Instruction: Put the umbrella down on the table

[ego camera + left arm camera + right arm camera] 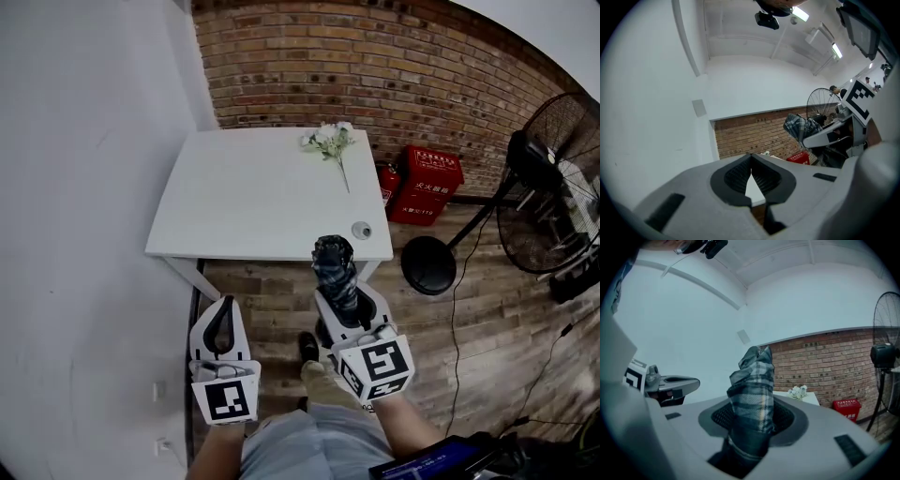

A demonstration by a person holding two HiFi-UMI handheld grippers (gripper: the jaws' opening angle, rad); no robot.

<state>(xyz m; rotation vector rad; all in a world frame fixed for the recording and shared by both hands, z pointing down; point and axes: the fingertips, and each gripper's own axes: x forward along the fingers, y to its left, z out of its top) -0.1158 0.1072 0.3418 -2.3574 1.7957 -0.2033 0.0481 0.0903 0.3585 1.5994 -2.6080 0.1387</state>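
umbrella (335, 270): folded, low middle of frame, by the near edge of the table (234, 206) | right claw (339, 305): clamped on umbrella, tip up, to carry it over | left claw (222, 328): pinched together, empty, not needed

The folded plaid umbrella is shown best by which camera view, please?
The right gripper view: the folded dark plaid umbrella fills the centre, clamped in the right gripper. The head view shows it smaller, from above; the left gripper view shows only its upper part, small, at right.
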